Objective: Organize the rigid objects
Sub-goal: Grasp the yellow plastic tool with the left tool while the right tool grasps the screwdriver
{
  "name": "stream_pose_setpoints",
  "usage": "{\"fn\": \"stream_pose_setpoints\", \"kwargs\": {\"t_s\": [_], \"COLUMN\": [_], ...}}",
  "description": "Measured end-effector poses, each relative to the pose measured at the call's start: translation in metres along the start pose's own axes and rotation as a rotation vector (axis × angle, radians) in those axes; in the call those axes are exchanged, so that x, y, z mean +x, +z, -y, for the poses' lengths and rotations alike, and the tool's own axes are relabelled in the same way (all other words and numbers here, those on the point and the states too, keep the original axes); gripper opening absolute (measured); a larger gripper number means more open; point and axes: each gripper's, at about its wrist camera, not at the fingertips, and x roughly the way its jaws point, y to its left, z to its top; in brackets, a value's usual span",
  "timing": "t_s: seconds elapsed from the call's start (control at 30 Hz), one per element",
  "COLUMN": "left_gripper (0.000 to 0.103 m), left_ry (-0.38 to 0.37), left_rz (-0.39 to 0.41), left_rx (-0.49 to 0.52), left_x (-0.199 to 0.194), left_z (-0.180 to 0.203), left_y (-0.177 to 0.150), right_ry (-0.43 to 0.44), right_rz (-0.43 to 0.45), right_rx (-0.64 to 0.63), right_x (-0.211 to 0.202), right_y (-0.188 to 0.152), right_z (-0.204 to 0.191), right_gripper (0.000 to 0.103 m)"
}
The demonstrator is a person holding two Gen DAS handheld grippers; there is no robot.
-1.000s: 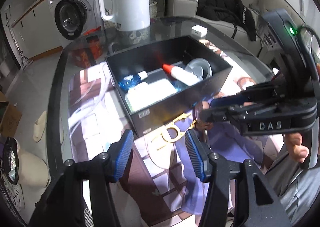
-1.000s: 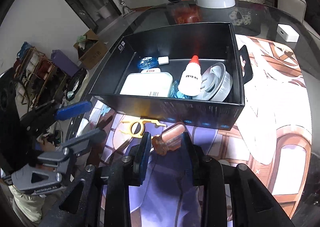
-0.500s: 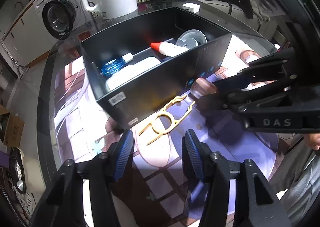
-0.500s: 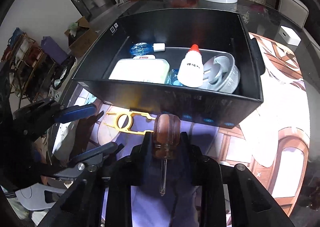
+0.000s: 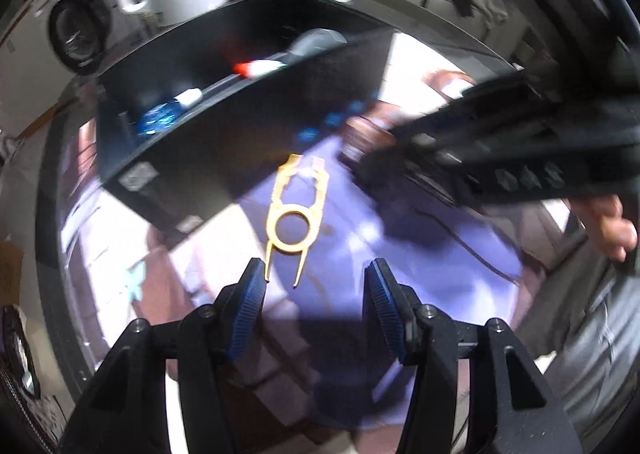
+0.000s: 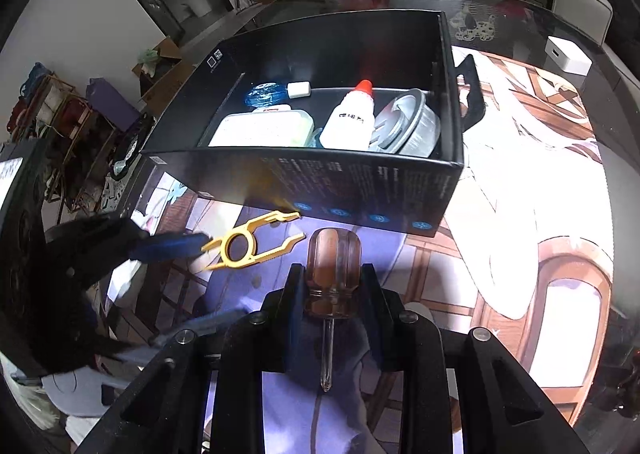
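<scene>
A black box (image 6: 360, 181) stands on a printed mat (image 6: 520, 238), with open mat in front. The yellow plastic tool (image 5: 294, 213) lies flat just ahead of the left gripper (image 5: 314, 286), whose jaws stand apart, empty. The right gripper (image 6: 330, 286), just closed, clamps a brown-handled screwdriver (image 6: 330, 266) near the box's front wall. The box's print is too small to read

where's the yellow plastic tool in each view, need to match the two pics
Left wrist view: the yellow plastic tool lies on the mat at centre, just ahead of the open left gripper, its prongs toward the fingers.
Right wrist view: it lies left of centre, left of the screwdriver clamped in the right gripper.
Shared landmark: the black box, right behind the tool in both.
</scene>
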Motion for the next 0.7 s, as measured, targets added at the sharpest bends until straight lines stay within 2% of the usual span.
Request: {"fn": "stream_pose_setpoints", "kwargs": {"t_s": [0.07,0.17,0.3,0.43,0.47,0.5,0.7], "left_gripper": [0.053,0.054,0.054,0.053,0.042,0.025,0.024], "left_ry": [-0.045,0.033,0.032,0.07,0.057,0.055,0.074], "left_rz": [-0.004,0.032,0.034,0.027,0.027,0.028,0.009], "left_rx": [0.016,0.006,-0.043,-0.036,-0.038,-0.037,-0.042], "left_x": [-0.004,-0.009,-0.001,0.013,0.013,0.012,0.008], "left_z": [0.007,0.006,-0.003,0.0,0.001,0.002,0.005], "left_y": [-0.001,0.005,0.016,0.029,0.031,0.03,0.022], "right_ry": [0.002,-0.006,-0.018,-0.023,-0.024,-0.027,-0.032], "right_rz": [-0.001,-0.003,-0.01,-0.006,-0.004,-0.004,0.005], "right_rx": [0.001,-0.001,-0.002,-0.008,-0.01,-0.015,-0.04], "right_x": [-0.002,0.0,0.001,0.004,0.004,0.005,0.002], "right_y": [-0.002,0.002,0.0,0.002,0.002,0.002,-0.003], "right_z": [0.003,-0.002,-0.001,-0.004,-0.004,-0.004,-0.004], "right_gripper": [0.028,0.028,0.028,0.028,0.028,0.028,0.029]}}
